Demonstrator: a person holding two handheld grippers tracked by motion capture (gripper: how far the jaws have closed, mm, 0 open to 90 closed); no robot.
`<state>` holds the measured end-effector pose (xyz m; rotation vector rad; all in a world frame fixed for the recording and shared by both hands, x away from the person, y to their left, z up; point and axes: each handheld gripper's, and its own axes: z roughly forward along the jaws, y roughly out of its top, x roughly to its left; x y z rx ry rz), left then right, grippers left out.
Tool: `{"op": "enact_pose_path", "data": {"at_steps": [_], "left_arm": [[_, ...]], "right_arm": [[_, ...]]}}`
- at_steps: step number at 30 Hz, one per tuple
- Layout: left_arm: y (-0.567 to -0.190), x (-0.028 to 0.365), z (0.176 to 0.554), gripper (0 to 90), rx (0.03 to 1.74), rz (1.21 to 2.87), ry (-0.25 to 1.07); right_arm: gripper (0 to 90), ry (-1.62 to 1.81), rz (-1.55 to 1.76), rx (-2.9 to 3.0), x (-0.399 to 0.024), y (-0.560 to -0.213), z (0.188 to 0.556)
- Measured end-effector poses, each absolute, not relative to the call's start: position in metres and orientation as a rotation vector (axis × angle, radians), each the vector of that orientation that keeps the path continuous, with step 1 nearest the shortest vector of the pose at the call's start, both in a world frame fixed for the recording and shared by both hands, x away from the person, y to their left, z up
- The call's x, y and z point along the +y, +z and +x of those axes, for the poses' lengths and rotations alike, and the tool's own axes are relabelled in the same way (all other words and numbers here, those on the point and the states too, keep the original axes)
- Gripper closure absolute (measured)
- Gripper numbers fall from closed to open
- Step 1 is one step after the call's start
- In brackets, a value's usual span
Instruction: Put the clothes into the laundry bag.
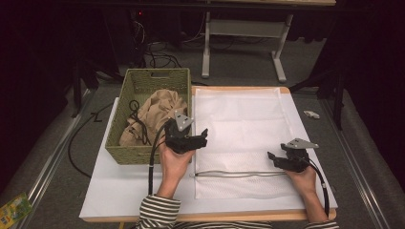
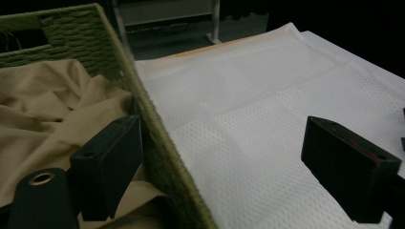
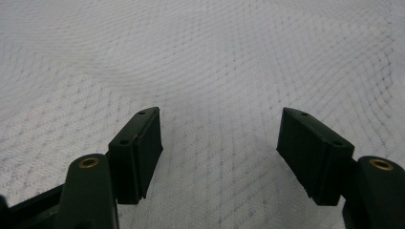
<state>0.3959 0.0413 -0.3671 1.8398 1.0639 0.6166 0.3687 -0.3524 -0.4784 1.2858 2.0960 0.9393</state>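
Observation:
A woven green basket (image 1: pixel 143 78) stands at the table's left and holds a crumpled beige cloth (image 1: pixel 157 112). To its right a white mesh bag (image 1: pixel 241 124) lies flat, with a zipper (image 1: pixel 239 174) running across its near end. My left gripper (image 1: pixel 203 138) hovers open over the basket's right wall, its jaws straddling the rim (image 2: pixel 148 119), with the cloth (image 2: pixel 47 105) on one side and the mesh (image 2: pixel 248 95) on the other. My right gripper (image 1: pixel 277 152) stands open just above the mesh (image 3: pixel 215 57), near the zipper's right end, with nothing between its jaws (image 3: pixel 219 117).
A black cord (image 1: pixel 136 121) lies coiled on the cloth inside the basket. The white table cover (image 1: pixel 119 186) is bare in front of the basket. Beyond the table are a grey desk frame (image 1: pixel 239 28) and floor cables (image 1: pixel 157 55). A small white object (image 1: pixel 311 114) lies on the floor at the right.

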Motion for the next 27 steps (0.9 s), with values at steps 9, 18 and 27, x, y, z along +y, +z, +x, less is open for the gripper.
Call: {"op": "enact_pose_path", "data": {"at_steps": [9,18,27], "left_arm": [[-0.363,0.064,0.409,13.8,1.143,1.813,0.639],[-0.367,0.076,0.433,13.8,1.226,1.874,0.627],[-0.369,0.084,0.458,8.9,1.290,1.904,0.651]], "right_arm": [[31.7,0.932,1.280,2.097,-0.352,-0.478,0.369],[31.6,0.928,1.287,2.099,-0.351,-0.478,0.369],[31.5,0.924,1.287,2.100,-0.351,-0.479,0.369]]}}
